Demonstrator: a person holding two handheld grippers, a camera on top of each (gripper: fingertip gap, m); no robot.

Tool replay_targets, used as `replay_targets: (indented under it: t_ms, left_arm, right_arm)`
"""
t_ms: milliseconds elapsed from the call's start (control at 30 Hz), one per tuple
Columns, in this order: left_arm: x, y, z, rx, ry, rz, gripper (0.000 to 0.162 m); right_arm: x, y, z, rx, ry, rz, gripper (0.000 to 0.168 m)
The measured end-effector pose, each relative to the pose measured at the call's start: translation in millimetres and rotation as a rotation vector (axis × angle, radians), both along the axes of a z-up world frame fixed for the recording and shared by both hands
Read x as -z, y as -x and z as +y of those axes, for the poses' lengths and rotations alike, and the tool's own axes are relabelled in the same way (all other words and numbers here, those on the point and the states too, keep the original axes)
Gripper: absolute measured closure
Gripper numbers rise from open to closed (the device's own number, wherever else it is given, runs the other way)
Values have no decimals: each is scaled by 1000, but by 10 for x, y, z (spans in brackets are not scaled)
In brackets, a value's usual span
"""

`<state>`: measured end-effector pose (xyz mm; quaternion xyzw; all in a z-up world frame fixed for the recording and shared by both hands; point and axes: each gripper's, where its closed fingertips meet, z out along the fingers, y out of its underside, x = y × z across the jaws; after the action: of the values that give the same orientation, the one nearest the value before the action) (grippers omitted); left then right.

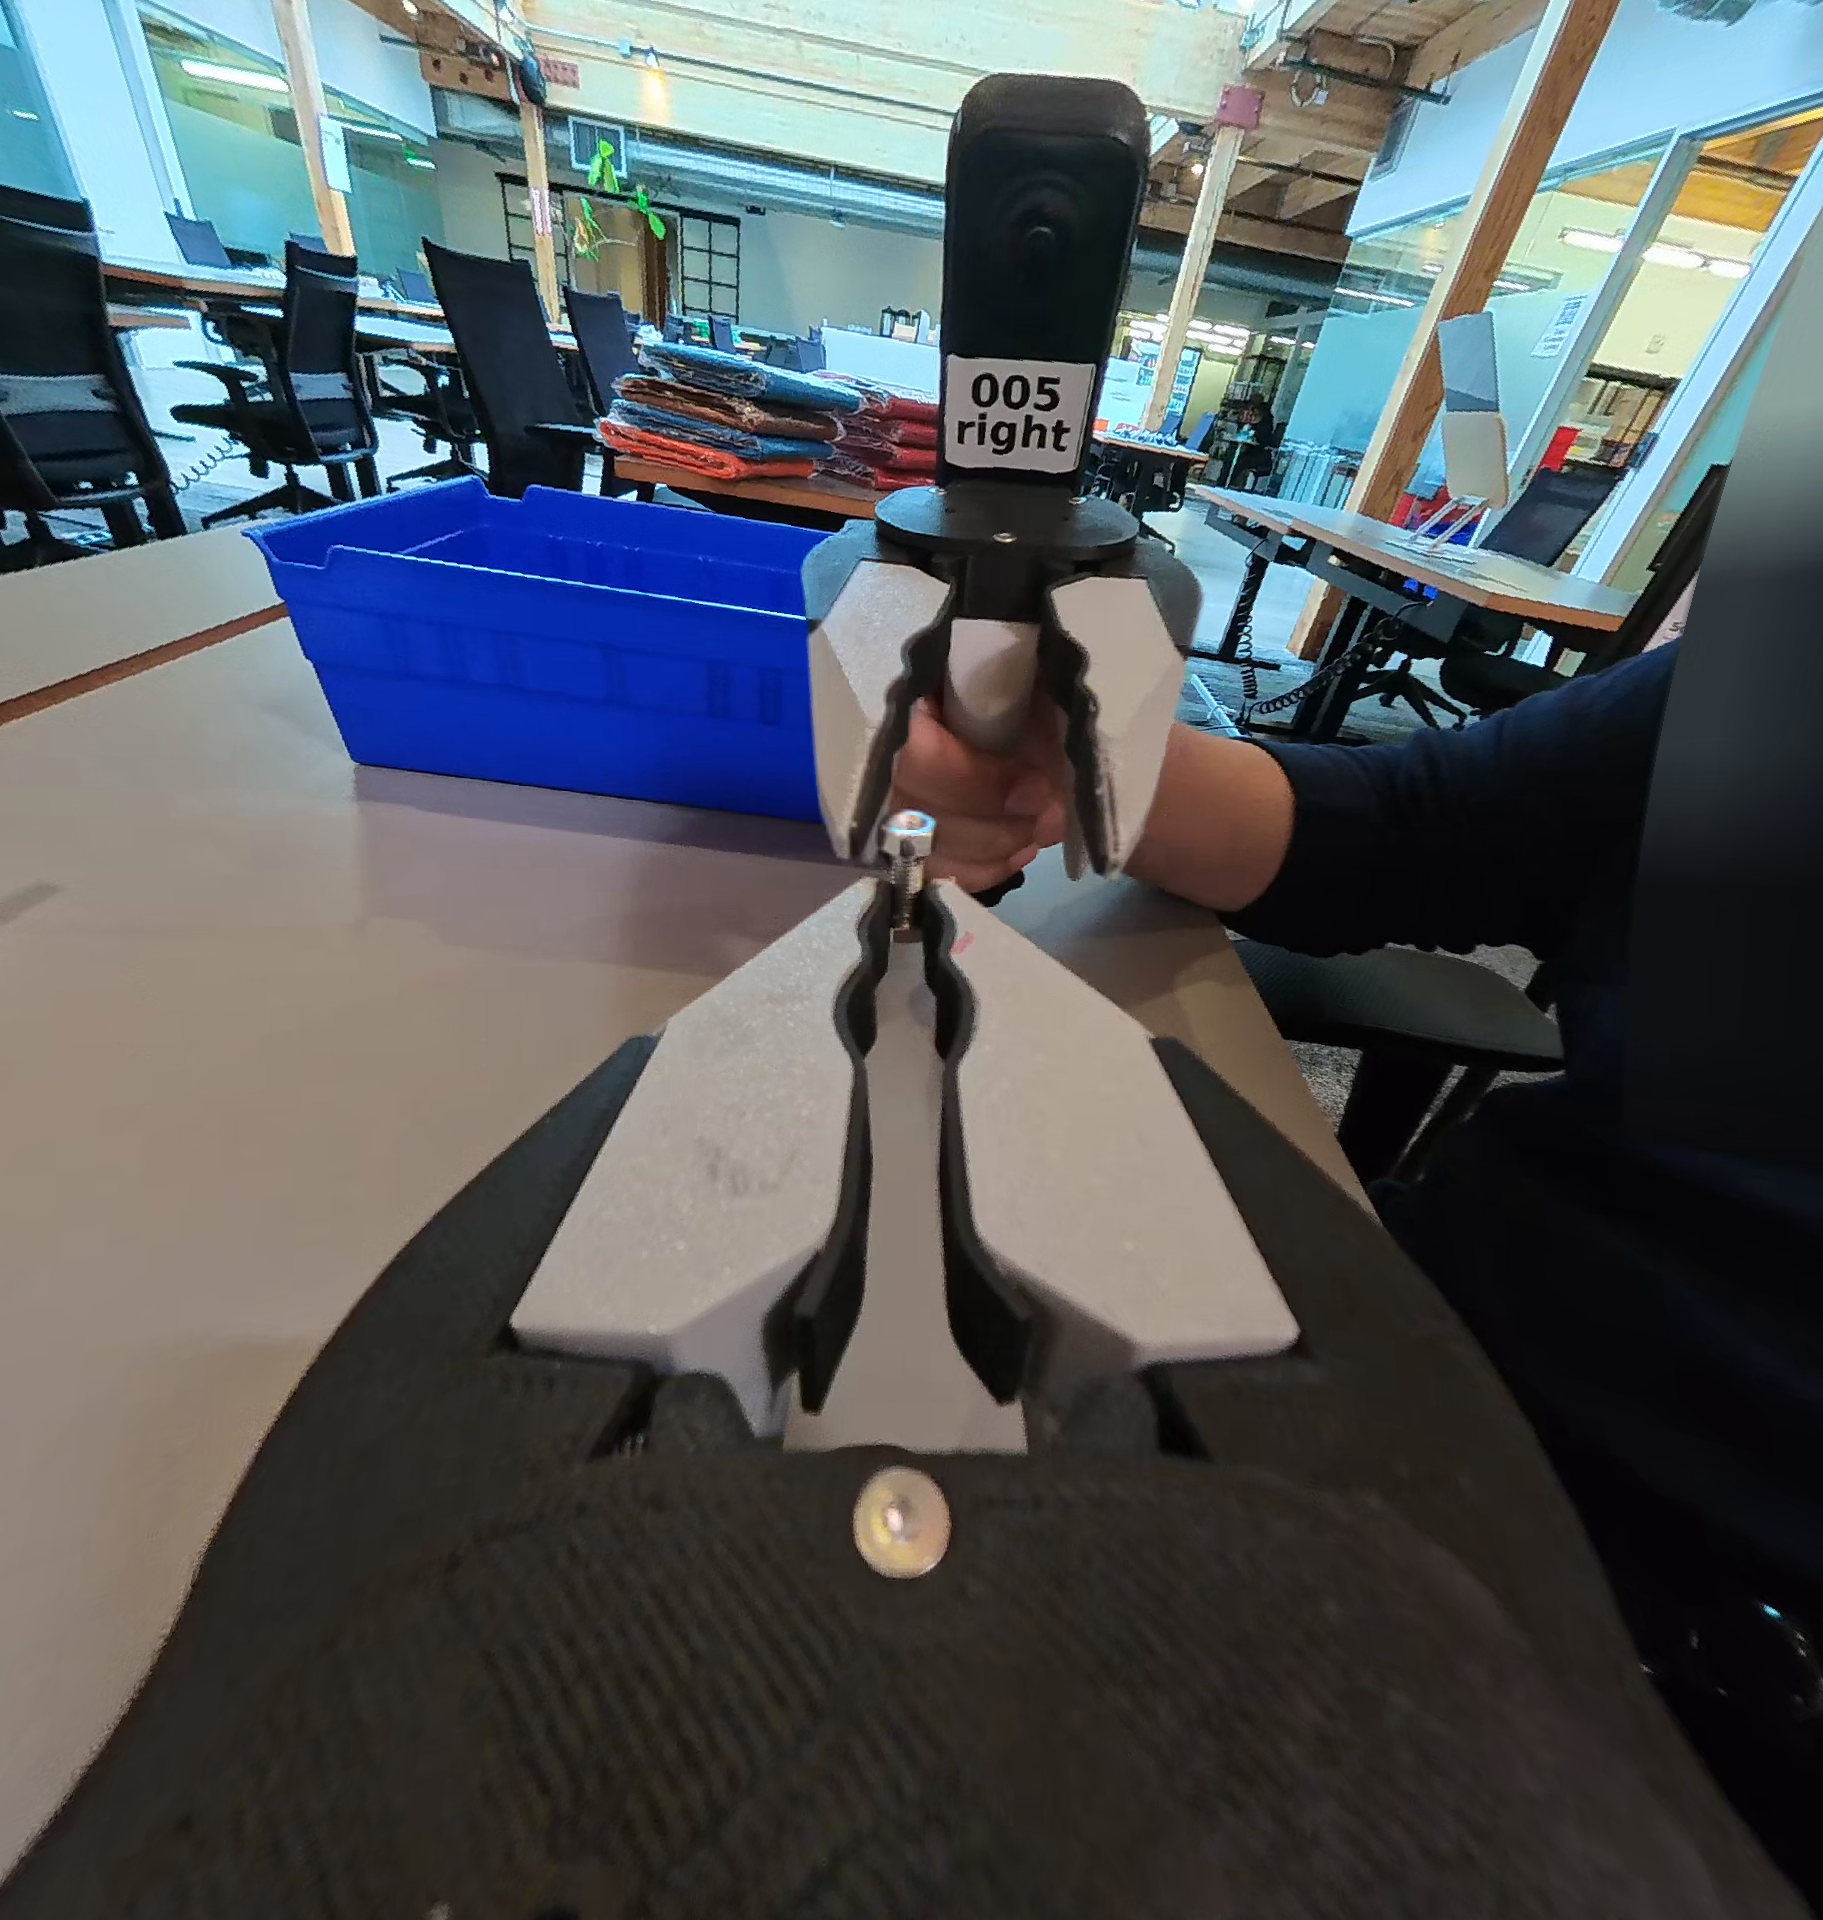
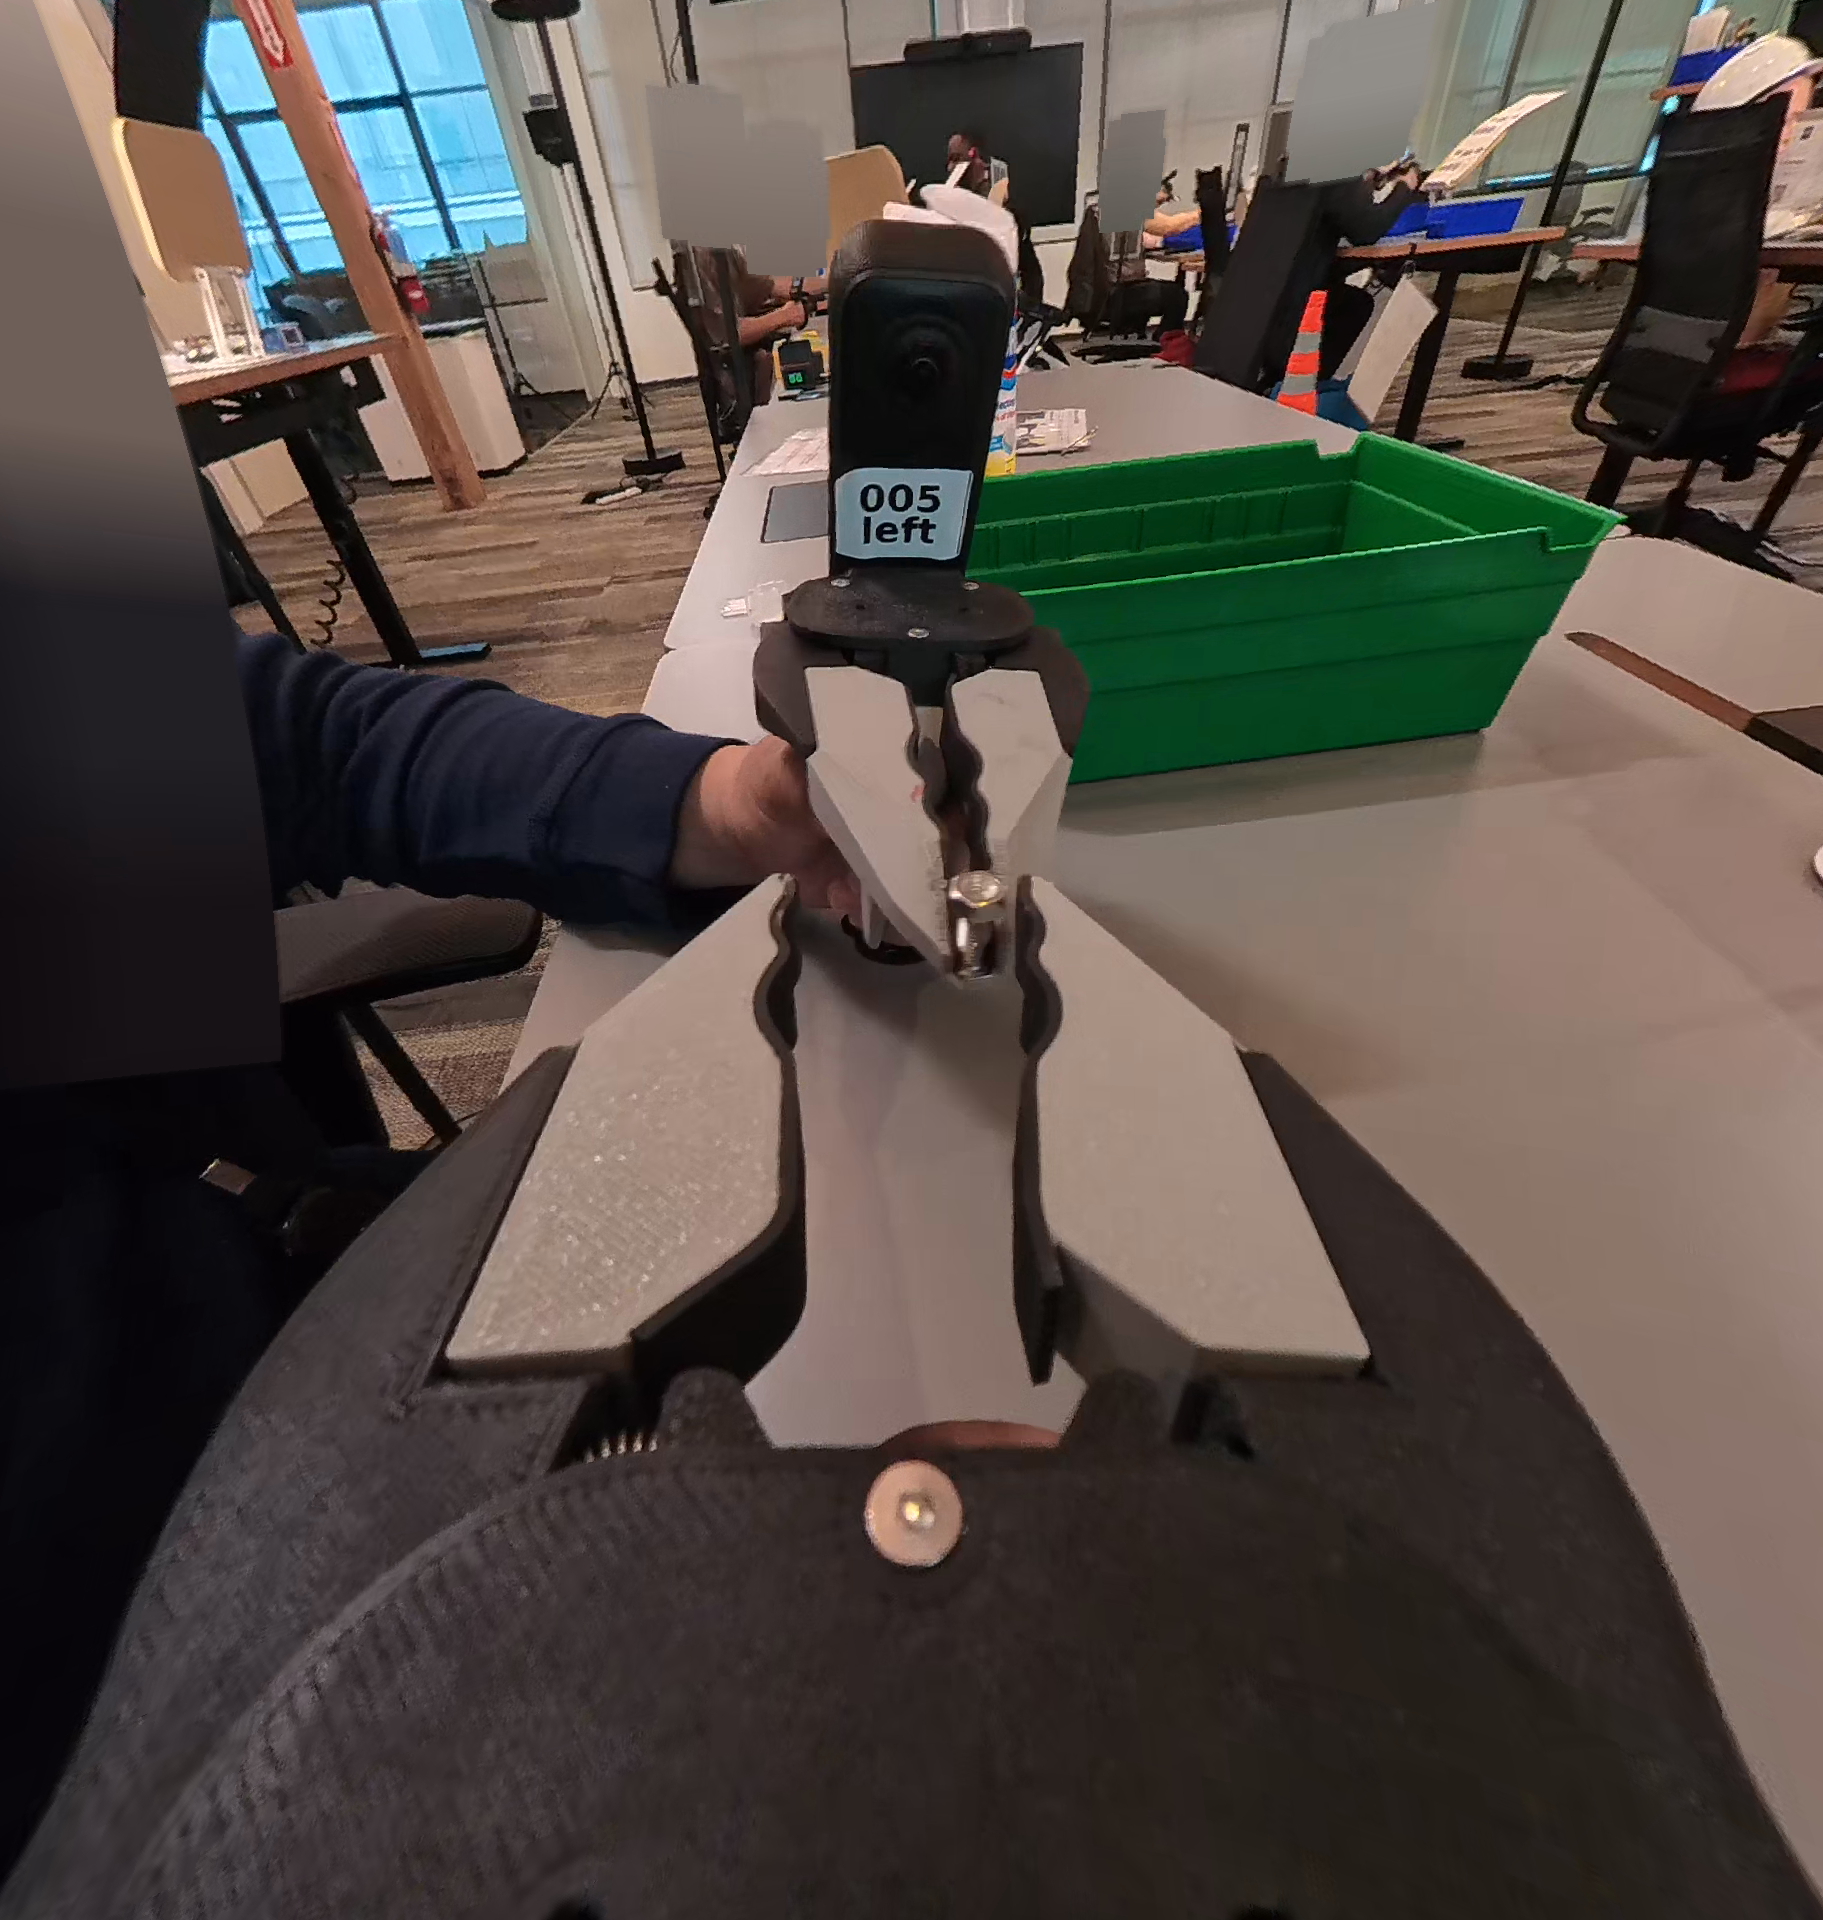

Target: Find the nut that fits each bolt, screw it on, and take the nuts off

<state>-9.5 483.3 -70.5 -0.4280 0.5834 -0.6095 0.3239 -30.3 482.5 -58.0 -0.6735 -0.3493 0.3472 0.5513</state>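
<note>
1. Bolt [image 1: 905, 871], one in sight, stands upright in the air above the bench [image 1: 263, 1039], its lower shank pinched between the tips of the left claw [image 1: 905, 925]; one nut [image 1: 908, 835] sits at its top end.
2. Right claw [image 2: 907, 925] is spread wide, one fingertip just beside the nut and head, the other well apart; whether it touches them I cannot tell.
3. Two claws face each other tip to tip, each held by one hand [image 1: 974, 790].
4. Two bins: a blue bin [image 1: 554, 644] and a green bin [image 2: 1291, 623], on opposite sides of the claws, with bare grey bench between.
5. Bench edge runs close beside the hands; beyond it are office chairs, desks and wooden posts.
</note>
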Motion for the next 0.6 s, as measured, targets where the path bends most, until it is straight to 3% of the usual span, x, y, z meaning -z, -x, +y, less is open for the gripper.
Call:
replay_targets:
  t_ms: [600]
  left_arm:
    - [-94,-1,-6,-17,23,-31,159]
  right_arm:
    - [-144,82,72,52,-85,110,125]
